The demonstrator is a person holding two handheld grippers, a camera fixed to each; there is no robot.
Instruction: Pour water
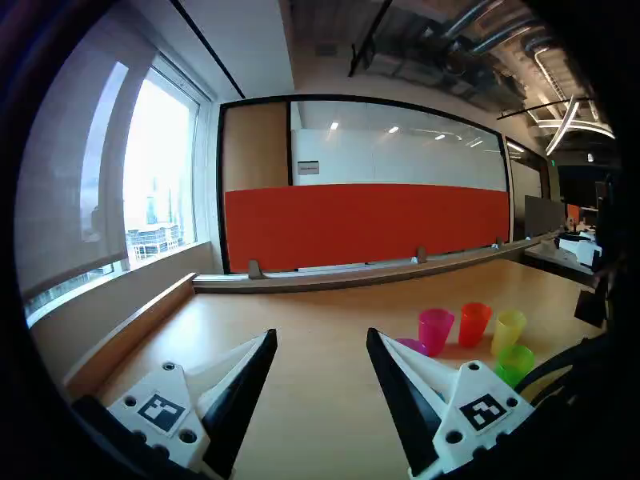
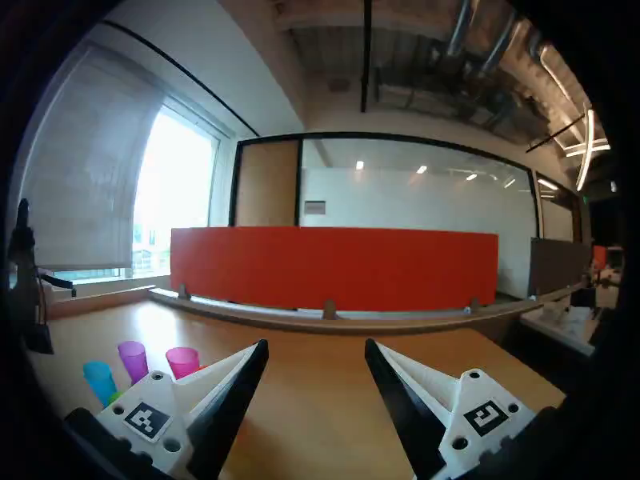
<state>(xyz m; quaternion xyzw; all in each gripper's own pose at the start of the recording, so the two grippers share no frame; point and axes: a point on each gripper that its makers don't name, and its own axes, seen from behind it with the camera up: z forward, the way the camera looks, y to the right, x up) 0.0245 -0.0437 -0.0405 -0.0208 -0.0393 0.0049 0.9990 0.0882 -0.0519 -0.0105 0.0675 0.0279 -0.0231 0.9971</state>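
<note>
Cups [image 1: 474, 323] of bright plastic stand clustered on the wooden table [image 1: 336, 312], to the right of the left gripper [image 1: 320, 336] and left of the right gripper [image 2: 315, 344]. Both tongs gape, holding nothing. The cups are probably light, thin-walled and slick, so grip one gently at mid-wall.

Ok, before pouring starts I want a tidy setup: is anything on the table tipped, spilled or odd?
Nothing stands out. The pink cup, orange cup and yellow cup stand upright on the wooden table, with no visible spill.
</note>
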